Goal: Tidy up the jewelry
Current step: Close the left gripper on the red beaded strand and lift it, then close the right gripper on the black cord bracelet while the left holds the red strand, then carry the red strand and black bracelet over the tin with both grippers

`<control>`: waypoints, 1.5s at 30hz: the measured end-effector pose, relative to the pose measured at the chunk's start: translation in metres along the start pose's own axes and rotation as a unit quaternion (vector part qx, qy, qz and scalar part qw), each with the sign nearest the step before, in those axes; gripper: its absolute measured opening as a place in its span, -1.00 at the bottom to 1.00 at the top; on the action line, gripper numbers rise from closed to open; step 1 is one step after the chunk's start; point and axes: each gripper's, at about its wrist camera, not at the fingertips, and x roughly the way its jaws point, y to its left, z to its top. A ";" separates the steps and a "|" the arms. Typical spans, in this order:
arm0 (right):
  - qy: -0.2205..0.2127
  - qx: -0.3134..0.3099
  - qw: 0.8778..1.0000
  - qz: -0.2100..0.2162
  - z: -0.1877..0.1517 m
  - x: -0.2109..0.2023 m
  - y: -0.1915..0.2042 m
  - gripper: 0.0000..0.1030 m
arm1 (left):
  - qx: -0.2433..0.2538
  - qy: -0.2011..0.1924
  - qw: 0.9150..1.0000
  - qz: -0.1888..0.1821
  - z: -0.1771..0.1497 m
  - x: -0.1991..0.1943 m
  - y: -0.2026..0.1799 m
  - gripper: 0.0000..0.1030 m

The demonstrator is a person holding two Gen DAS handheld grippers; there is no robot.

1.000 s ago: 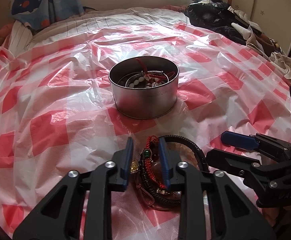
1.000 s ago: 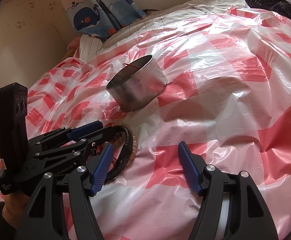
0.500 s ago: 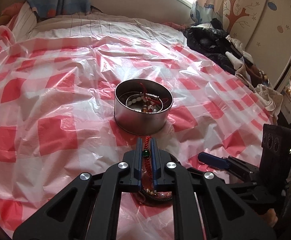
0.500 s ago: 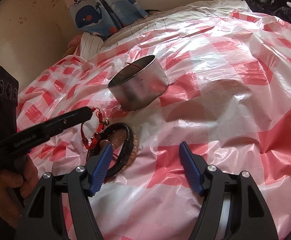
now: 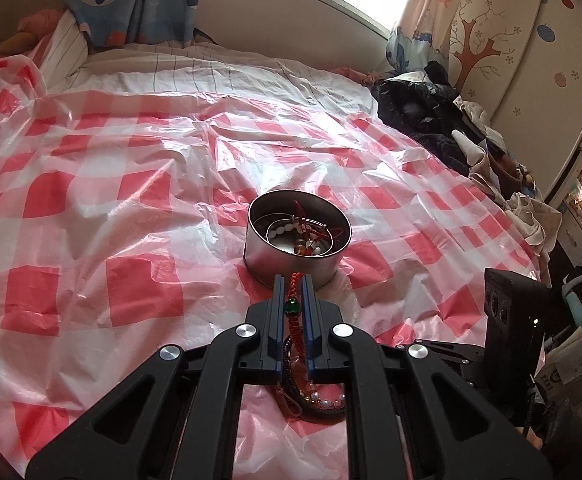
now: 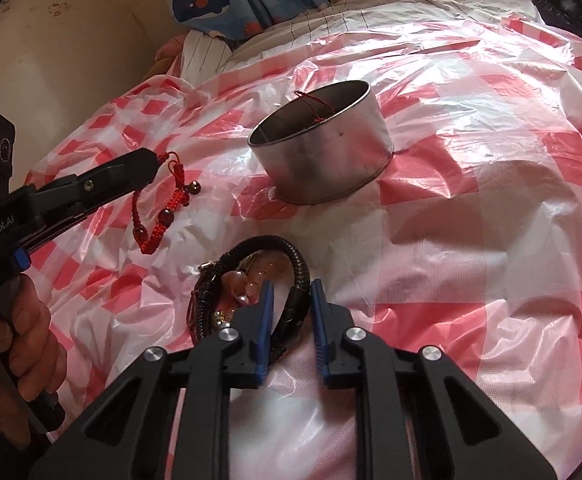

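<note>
The left gripper (image 5: 293, 292) is clamped on a red woven bracelet (image 6: 159, 204), which hangs free from its tips at about nine o'clock of the pile, clear of the sheet; the cord is thin and slack, so it could slide out of the narrow pinch, or swing and catch the rim of the round metal tin (image 6: 323, 152) instead of dropping inside, where a loose red thread already pokes above the edge. The right gripper (image 6: 291, 300) has just been narrowing around a black braided bracelet (image 6: 297, 264), which lies between its blue ridged pads; whether they press it yet I cannot tell; the braid is stiff and round, and tangled with a pile of glossy amber beads (image 6: 243, 280) and small pearls at six o'clock of the tin, so lifting may drag neighbours along or scatter them. The red-checked plastic sheet (image 6: 471, 240) is thin, crinkled and slippery over a soft bed; it could be nipped with the bracelet, or shift and tip the light tin.
</note>
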 end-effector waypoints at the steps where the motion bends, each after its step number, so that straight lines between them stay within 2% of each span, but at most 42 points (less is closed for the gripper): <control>1: -0.004 0.002 1.000 0.002 0.000 -0.002 -0.001 -0.74 | -0.001 0.001 1.000 0.001 0.000 0.000 0.001 -0.86; 6: -0.035 0.026 0.998 0.035 0.002 -0.020 -0.009 -0.80 | -0.005 0.001 1.000 0.006 -0.002 0.002 0.002 -0.86; 13: -0.065 0.045 0.996 -0.031 0.010 -0.038 -0.028 -0.80 | -0.003 0.005 1.000 0.005 -0.003 0.004 0.001 -0.86; 17: -0.069 0.051 0.995 -0.048 0.011 -0.041 -0.033 -0.80 | -0.001 0.007 1.000 0.005 -0.004 0.007 -0.001 -0.86; 23: -0.071 0.046 0.995 -0.050 0.011 -0.040 -0.031 -0.80 | 0.004 0.010 1.000 0.004 -0.006 0.010 -0.005 -0.86; 31: -0.096 0.039 0.994 -0.041 0.011 -0.048 -0.027 -0.80 | 0.012 0.012 1.000 0.010 -0.006 0.011 -0.008 -0.86; 45: -0.095 0.039 0.994 -0.039 0.010 -0.048 -0.027 -0.80 | 0.026 0.009 0.999 0.023 -0.005 0.011 -0.010 -0.86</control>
